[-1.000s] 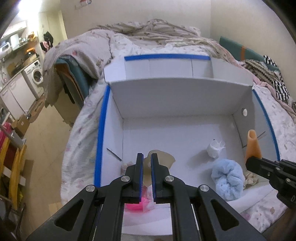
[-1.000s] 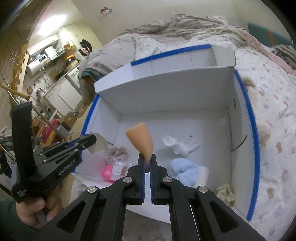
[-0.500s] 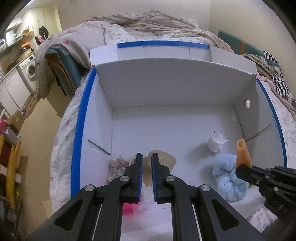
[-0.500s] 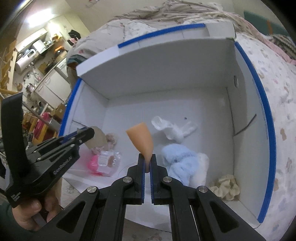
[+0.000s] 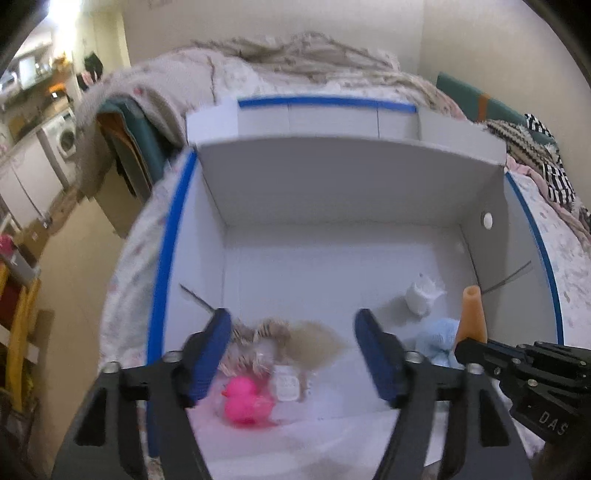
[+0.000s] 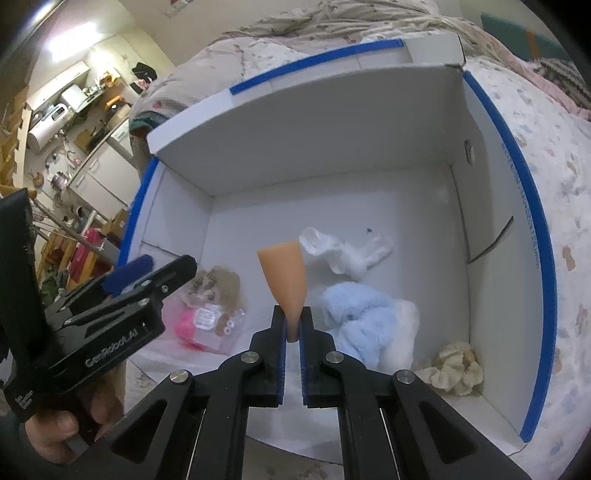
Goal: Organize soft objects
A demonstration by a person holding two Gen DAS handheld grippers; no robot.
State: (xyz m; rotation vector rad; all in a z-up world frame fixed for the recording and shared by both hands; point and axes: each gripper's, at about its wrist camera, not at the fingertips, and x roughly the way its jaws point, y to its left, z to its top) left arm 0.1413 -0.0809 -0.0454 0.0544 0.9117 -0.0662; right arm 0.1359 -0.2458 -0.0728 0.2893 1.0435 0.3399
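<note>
- We see a washing machine (image 5: 66,138) far left, by white cabinets (image 6: 101,173).
- Rumpled blanket (image 5: 295,55) at far end of the bed.
- Striped b&w cloth (image 5: 550,162) far right.

We see soft indoor light, brightest from a ceiling lamp (image 5: 61,16) at upper left, which glares. The left wrist view is smeared by motion blur; the right one is sharper. Fisheye bending darkens both frames' corners.

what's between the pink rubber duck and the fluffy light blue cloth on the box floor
Only bare white box floor separates the pink rubber duck from the fluffy light blue cloth. In the right wrist view, the orange cone, held above it in the right tongs, crosses that gap.
</note>
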